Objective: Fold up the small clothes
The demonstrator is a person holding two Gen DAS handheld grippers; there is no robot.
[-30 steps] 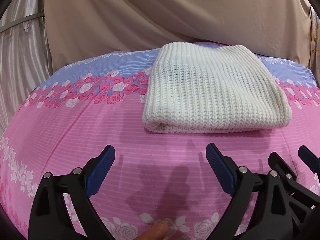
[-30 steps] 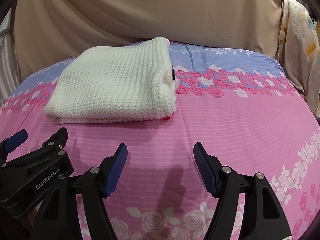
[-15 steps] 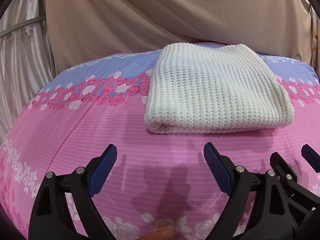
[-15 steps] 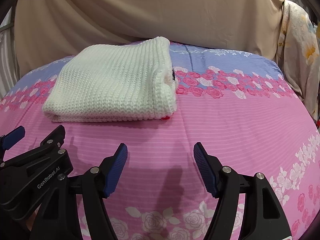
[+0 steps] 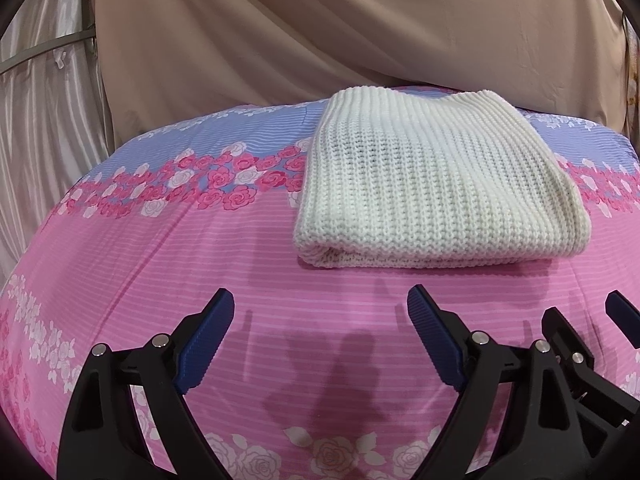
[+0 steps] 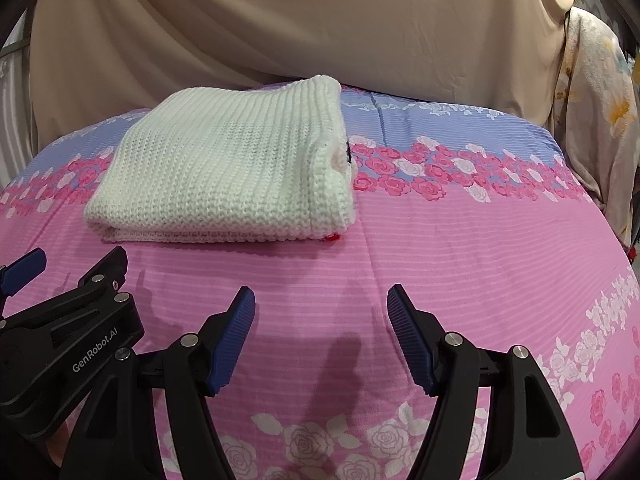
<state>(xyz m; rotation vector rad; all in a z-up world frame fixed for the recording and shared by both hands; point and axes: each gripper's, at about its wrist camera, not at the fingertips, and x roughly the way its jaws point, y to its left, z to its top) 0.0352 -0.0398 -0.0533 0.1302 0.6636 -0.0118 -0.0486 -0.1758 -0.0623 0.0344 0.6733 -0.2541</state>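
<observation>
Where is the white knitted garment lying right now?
The folded white knitted garment lies on the pink floral bedsheet, near the beige backdrop, beyond both open grippers.

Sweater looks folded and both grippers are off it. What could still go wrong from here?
1. The white knit sweater is bulky and soft; its right end shows loose layers with a red bit poking out below, so any nudge may spring the fold open.
2. The left gripper and right gripper sit close side by side, both open; they might knock each other when moving.
3. The pink floral bedsheet is wrinkled and could snag a fingertip.
</observation>
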